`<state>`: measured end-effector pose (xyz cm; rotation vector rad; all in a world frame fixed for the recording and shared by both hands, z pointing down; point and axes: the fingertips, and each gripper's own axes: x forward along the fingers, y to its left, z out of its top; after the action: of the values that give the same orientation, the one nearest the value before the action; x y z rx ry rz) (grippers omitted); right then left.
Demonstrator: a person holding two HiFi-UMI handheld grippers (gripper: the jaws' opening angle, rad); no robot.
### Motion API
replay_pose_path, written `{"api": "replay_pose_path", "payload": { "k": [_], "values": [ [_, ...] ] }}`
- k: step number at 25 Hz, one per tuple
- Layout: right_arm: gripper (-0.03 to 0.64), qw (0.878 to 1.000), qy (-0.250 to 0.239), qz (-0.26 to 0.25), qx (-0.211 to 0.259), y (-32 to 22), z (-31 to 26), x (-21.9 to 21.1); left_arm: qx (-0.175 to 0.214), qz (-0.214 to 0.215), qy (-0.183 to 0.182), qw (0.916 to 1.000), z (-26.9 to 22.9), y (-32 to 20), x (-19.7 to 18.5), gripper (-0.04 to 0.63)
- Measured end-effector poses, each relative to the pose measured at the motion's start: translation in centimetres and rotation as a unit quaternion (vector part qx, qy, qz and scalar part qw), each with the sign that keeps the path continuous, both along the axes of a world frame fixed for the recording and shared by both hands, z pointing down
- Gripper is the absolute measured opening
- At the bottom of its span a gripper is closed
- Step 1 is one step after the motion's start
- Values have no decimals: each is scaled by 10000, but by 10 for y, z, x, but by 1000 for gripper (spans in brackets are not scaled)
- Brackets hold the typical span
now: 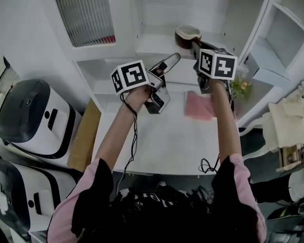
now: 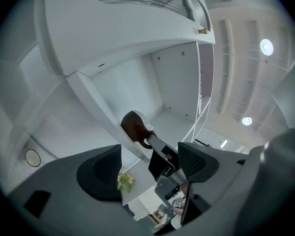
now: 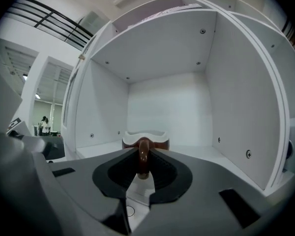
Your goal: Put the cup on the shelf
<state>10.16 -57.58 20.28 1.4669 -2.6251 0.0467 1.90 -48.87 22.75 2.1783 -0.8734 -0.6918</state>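
A brown cup [image 1: 187,33] with a pale inside stands on the white shelf [image 1: 157,45]. My right gripper [image 1: 195,44] reaches up to it and is shut on the cup's handle. In the right gripper view the handle [image 3: 143,157] sits pinched between the jaws, with the cup [image 3: 143,137] just beyond on the shelf floor [image 3: 201,154]. My left gripper [image 1: 164,81] hovers open to the left of it, above the table, holding nothing. The left gripper view shows the cup [image 2: 134,127] at the shelf edge from below, with the right gripper [image 2: 160,154] under it.
A pink cloth [image 1: 198,107] lies on the white table [image 1: 162,140] under the shelf. A small plant [image 1: 241,87] stands at the right. Two white and black appliances [image 1: 33,115] sit on the floor at left. A chair [image 1: 289,125] is at right.
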Motion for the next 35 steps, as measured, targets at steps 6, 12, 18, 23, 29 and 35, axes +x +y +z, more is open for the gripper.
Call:
{"api": "replay_pose_path", "payload": {
  "k": [6,12,18,23,29,35],
  "values": [
    [96,9993,224,134,257,-2,-1,-1,-31,77,-175,9998,25,21,2,373],
    [157,9989,283,71,355,13,4,-1,-139,251,-141,9995,49,46,6,373],
    [156,9990,-94,3,448,55,14,5,-105,204,-264,9994,66,76,-3,373],
    [156,9986,-368,-186,338,100,39,-2,-33,211,-336,9992,78,109,-8,371],
    [156,9957,-813,-425,91,170,91,-24,-72,346,-452,9984,103,147,-14,358],
    [155,9914,-1126,-395,-546,238,163,-42,-504,373,-429,9971,153,191,-25,300]
  ]
}}
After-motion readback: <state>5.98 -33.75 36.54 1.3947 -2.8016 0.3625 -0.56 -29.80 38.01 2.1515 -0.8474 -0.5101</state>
